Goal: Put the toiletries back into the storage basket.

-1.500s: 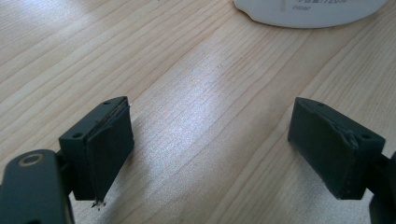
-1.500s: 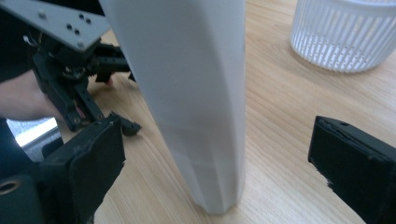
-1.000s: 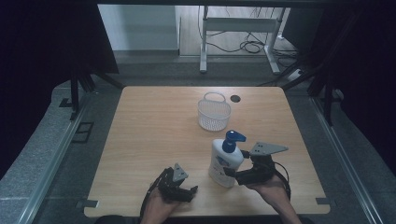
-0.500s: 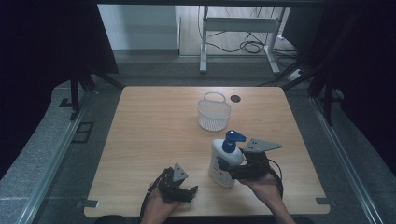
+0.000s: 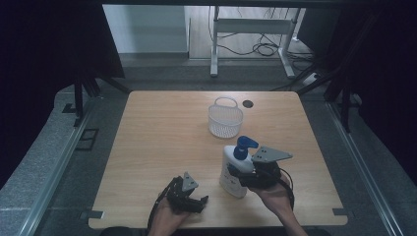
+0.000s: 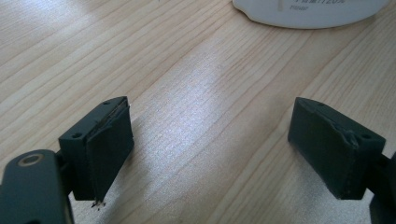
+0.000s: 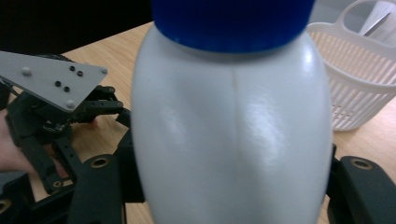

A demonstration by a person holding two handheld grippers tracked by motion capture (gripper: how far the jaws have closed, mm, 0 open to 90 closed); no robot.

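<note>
Wooden table (image 5: 162, 147), dark surround. Pump bottle (image 5: 235, 169) upright near front edge, right gripper (image 5: 246, 176) jaws just closed, clamped on body. Left gripper (image 5: 196, 202) jaws apart, empty. Risk: smooth rounded body slips on lift; basket (image 5: 225, 118) stands beyond, toward rear edge.

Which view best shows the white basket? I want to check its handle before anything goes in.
The high view: the white basket stands whole on the table, its handle arching over the far rim. The right gripper view shows part of it behind the pump bottle. The left gripper view looks at the table and the bottle's base.
</note>
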